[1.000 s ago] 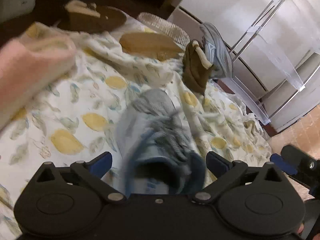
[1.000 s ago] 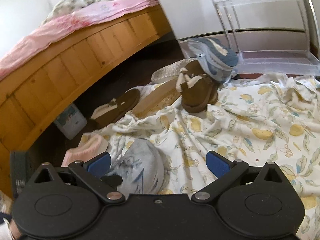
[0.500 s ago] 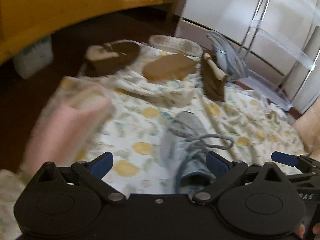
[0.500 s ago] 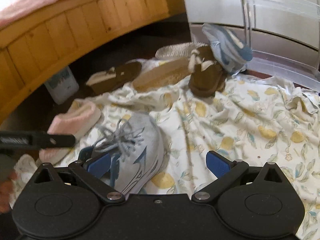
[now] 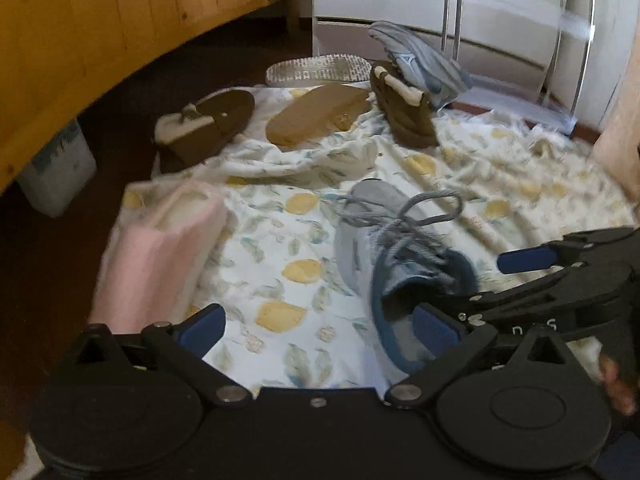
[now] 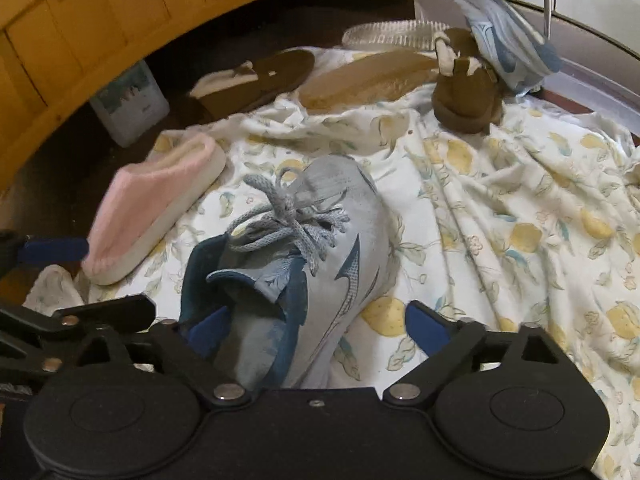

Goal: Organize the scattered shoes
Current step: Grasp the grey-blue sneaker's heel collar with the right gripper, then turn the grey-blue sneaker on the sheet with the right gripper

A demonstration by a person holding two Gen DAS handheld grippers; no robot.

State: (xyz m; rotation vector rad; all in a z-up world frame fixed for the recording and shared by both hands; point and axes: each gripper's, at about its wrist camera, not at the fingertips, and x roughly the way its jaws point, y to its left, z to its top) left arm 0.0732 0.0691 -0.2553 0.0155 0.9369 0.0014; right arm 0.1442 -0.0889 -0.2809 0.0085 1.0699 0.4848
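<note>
A light blue sneaker [image 6: 320, 248] with grey laces lies on the lemon-print sheet [image 6: 500, 208]; it also shows in the left wrist view [image 5: 384, 248]. My right gripper [image 6: 316, 328] is open, its left finger inside the sneaker's collar and its right finger outside the shoe. My left gripper [image 5: 320, 326] is open and empty, just left of the sneaker's heel. A pink slipper [image 5: 160, 256] lies left of the sneaker. Its mate, a second blue sneaker [image 6: 504, 36], leans at the far right against brown slippers [image 6: 464, 84].
A brown fleece slipper [image 5: 204, 128], an upturned tan sole [image 5: 316, 116] and a clear sole [image 5: 316, 72] lie at the sheet's far edge. A wooden bed frame [image 5: 120, 32] runs along the left. A clear acrylic rack [image 5: 560, 40] and white drawers stand behind.
Both grippers pulled back and lifted their view; the right gripper has closed in on the sneaker's heel, with one finger now in the collar. The sneaker has stayed on the sheet.
</note>
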